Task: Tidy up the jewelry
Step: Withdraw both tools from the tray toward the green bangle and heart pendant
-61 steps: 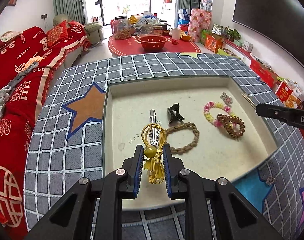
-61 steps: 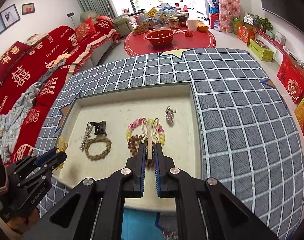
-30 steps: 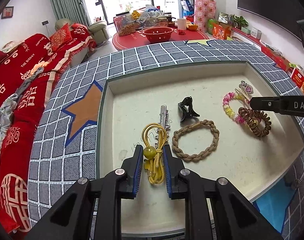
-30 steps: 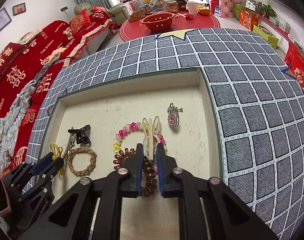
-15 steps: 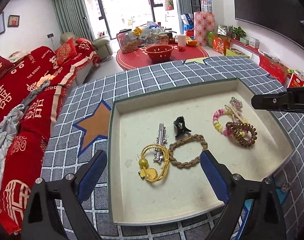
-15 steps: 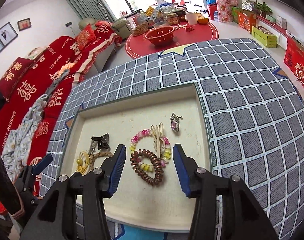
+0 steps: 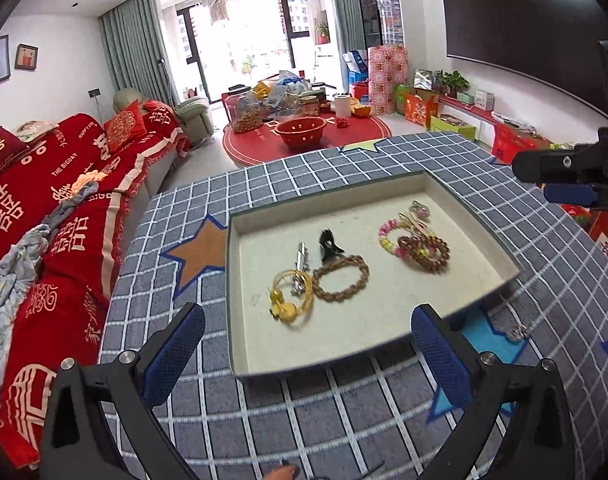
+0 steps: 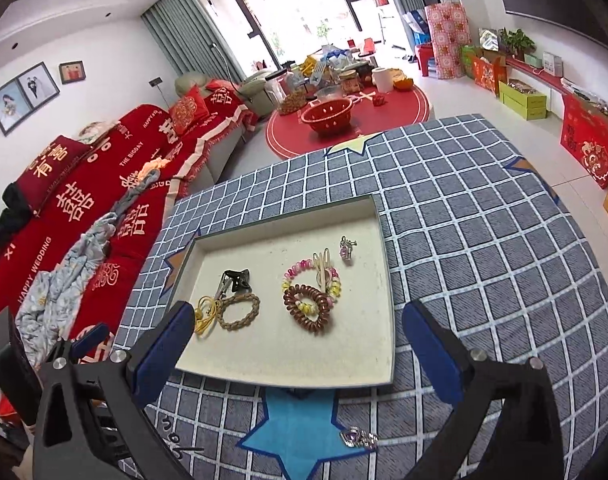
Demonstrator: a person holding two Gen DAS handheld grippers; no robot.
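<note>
A shallow cream tray (image 7: 384, 332) (image 8: 288, 368) lies on the checked tablecloth. It holds a yellow hair tie (image 7: 290, 298) (image 8: 206, 314), a silver clip (image 7: 300, 266), a black claw clip (image 7: 329, 243) (image 8: 237, 280), a braided brown band (image 7: 341, 278) (image 8: 239, 311), a pastel bead bracelet (image 7: 389, 236) (image 8: 309, 276), a brown coil tie (image 7: 424, 254) (image 8: 309, 308), a beige pin (image 8: 321, 268) and a small pink charm (image 7: 420, 209) (image 8: 347, 249). My left gripper (image 7: 308, 356) is open and empty above the tray's near edge. My right gripper (image 8: 300, 356) is open and empty, also drawn back.
A small purple brooch (image 8: 358, 438) (image 7: 518, 332) lies on the cloth outside the tray, near its front right corner. A red-covered sofa (image 7: 44, 216) runs along the left. A round red table (image 8: 348, 120) with a red bowl and jars stands beyond the table.
Both grippers opened, releasing the yellow hair tie and the beige pin into the tray, then lifted up and back away from it.
</note>
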